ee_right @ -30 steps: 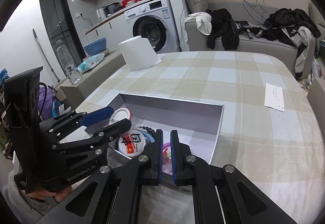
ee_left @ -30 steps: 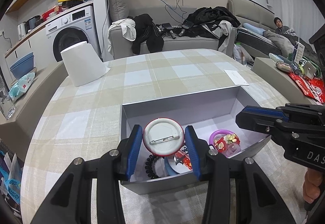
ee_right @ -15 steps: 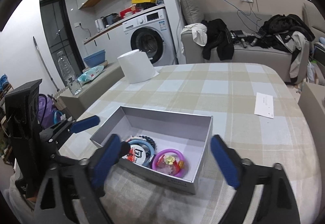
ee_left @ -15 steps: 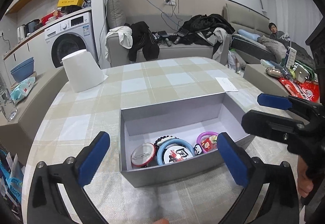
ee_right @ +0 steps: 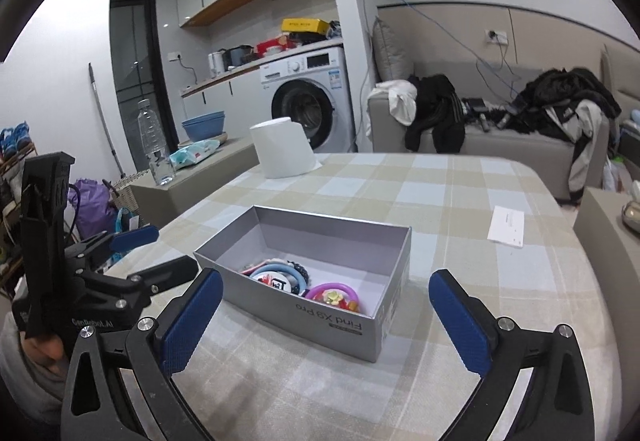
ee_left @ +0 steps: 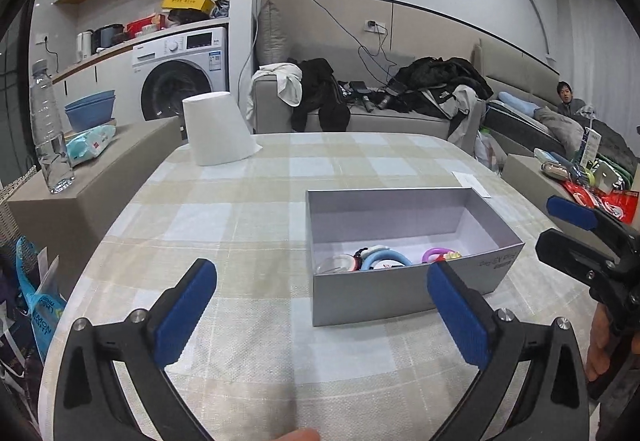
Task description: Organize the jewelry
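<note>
A grey open box (ee_left: 404, 295) stands on the checked tablecloth; it also shows in the right wrist view (ee_right: 340, 325). Inside lie a round badge (ee_left: 336, 264), a blue ring (ee_left: 380, 257), a purple ring with a flower charm (ee_right: 332, 295) and a dark bead bracelet (ee_right: 298, 270). My left gripper (ee_left: 320, 313) is open and empty, held back from the box's near left side. My right gripper (ee_right: 326, 321) is open and empty, in front of the box's other side. Each gripper shows in the other's view, the right one (ee_left: 580, 237) and the left one (ee_right: 132, 261).
A white upturned tub (ee_left: 216, 129) stands at the table's far left. A white paper slip (ee_right: 506, 227) lies at the far right. A side counter holds a water bottle (ee_left: 50, 133) and a wipes pack (ee_left: 88, 139). A sofa with clothes (ee_left: 360, 105) is behind.
My left gripper let go of the round badge, which now lies in the box. Both grippers opened wide and drew back and down from the box.
</note>
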Motion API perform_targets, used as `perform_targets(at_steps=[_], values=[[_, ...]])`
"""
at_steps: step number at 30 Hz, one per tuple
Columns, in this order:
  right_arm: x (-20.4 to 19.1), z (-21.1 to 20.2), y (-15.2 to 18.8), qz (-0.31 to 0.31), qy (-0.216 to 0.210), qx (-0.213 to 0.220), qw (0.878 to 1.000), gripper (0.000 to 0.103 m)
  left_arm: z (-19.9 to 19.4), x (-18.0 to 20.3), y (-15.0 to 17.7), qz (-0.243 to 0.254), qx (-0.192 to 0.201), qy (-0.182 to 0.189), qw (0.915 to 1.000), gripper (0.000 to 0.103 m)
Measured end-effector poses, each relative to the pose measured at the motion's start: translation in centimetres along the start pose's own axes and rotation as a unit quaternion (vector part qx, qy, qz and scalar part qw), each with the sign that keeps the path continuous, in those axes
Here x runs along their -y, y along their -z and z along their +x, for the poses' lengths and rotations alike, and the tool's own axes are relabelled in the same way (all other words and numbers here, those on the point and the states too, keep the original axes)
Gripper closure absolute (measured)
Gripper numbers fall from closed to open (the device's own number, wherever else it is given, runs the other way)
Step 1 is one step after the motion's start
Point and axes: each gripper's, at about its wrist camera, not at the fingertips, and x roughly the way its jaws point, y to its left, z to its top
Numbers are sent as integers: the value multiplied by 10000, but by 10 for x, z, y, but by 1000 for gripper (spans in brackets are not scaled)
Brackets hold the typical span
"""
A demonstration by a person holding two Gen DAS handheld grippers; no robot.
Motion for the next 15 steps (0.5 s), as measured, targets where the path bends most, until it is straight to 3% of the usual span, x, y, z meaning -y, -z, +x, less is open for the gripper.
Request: perform_targets(at_steps=[7, 15], values=[[-3, -9, 2, -176, -49, 385, 9991, 0, 0, -2, 3, 37, 221, -49, 9997, 1], [1, -5, 5, -105, -108, 286, 9995, 0, -4, -2, 5, 78, 275, -29, 9996, 1]])
